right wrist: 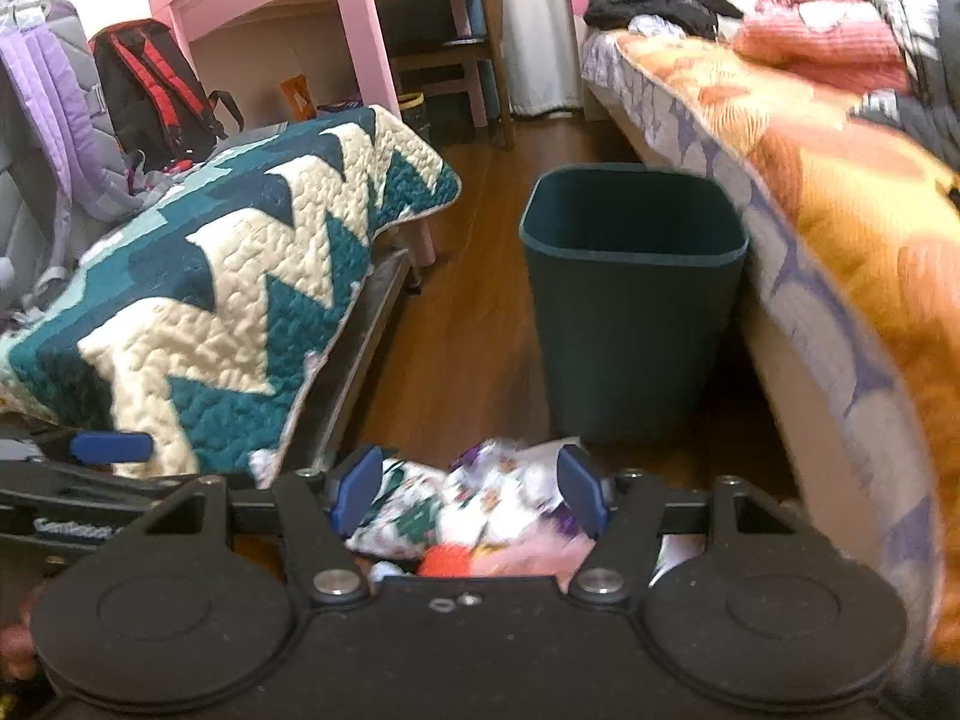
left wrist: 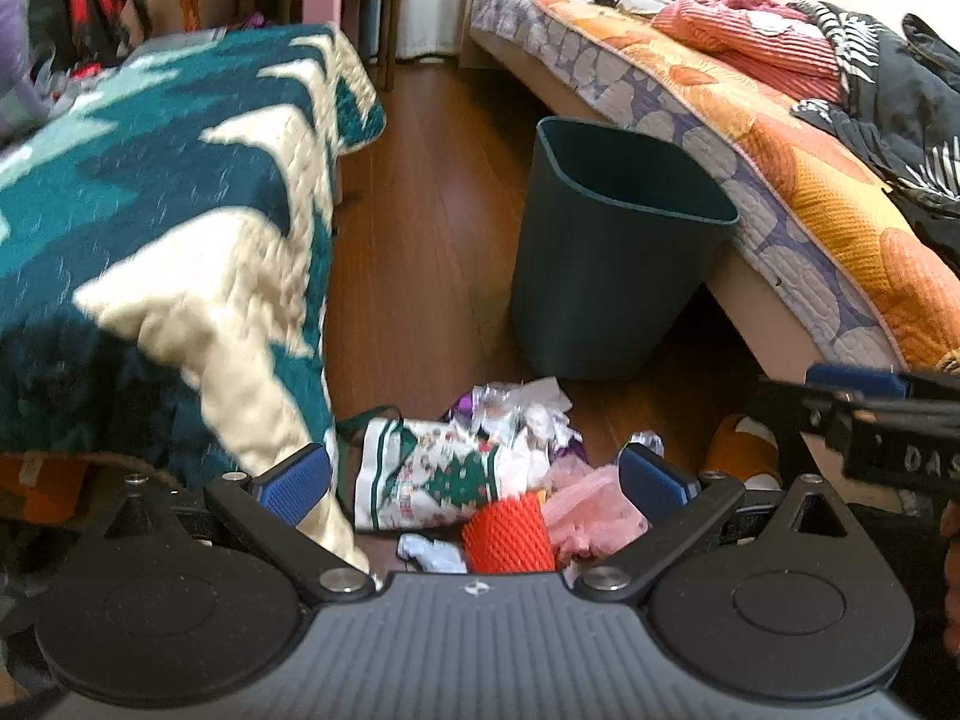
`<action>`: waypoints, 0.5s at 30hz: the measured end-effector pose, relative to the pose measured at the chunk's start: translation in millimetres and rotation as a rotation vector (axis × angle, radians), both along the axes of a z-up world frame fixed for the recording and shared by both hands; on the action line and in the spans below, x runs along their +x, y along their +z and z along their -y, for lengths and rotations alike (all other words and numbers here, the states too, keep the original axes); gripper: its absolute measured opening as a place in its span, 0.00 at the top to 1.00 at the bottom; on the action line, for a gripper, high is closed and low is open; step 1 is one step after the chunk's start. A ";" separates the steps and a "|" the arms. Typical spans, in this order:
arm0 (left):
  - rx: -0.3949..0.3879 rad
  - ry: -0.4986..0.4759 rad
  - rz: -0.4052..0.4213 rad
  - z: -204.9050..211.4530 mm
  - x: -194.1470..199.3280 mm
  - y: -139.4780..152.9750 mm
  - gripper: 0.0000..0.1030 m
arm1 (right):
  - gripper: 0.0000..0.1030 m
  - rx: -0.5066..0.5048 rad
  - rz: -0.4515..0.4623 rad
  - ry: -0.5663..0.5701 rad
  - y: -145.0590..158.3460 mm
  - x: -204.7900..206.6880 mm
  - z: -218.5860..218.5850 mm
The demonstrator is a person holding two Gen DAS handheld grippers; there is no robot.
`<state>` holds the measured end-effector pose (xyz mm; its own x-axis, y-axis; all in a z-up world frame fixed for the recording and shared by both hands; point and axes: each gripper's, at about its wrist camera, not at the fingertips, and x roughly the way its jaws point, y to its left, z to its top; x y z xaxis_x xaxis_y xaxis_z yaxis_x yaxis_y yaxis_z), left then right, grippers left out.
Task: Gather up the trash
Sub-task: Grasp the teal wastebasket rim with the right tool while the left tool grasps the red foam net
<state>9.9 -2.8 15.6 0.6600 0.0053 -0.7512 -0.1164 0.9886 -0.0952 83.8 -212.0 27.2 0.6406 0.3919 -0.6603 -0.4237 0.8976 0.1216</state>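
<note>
A pile of trash (left wrist: 498, 468) lies on the wooden floor: crumpled white wrappers (left wrist: 528, 414), a Christmas-print bag (left wrist: 420, 474), red foam netting (left wrist: 510, 534) and pink netting (left wrist: 588, 510). A dark green bin (left wrist: 606, 252) stands upright just beyond it. My left gripper (left wrist: 474, 486) is open and empty, above the near side of the pile. In the right wrist view the pile (right wrist: 480, 510) sits between the fingers of my right gripper (right wrist: 468, 492), which is open and empty, with the bin (right wrist: 630, 300) ahead.
A teal and cream quilt (left wrist: 180, 240) hangs over a low bed on the left. A bed with an orange cover (left wrist: 780, 138) and clothes runs along the right. A pink desk (right wrist: 336, 12) and backpacks (right wrist: 150, 84) stand at the back left.
</note>
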 end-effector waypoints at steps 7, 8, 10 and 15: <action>0.011 -0.034 0.076 17.3 28.4 18.2 0.00 | 0.37 -0.024 0.082 -0.056 16.2 58.6 18.7; 0.014 -0.043 0.086 20.0 32.9 18.9 0.00 | 0.37 -0.029 0.084 -0.062 16.9 69.0 22.0; 0.018 -0.060 0.088 23.6 40.8 18.1 0.00 | 0.37 -0.047 0.081 -0.074 17.4 94.2 27.6; 0.001 -0.107 0.078 23.8 45.8 9.8 0.00 | 0.37 -0.076 0.022 -0.140 4.4 160.1 41.0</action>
<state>55.7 -26.5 25.4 0.7136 -0.0676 -0.6973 -0.0028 0.9951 -0.0993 243.9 -253.0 31.5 0.7005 0.2471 -0.6695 -0.2953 0.9544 0.0432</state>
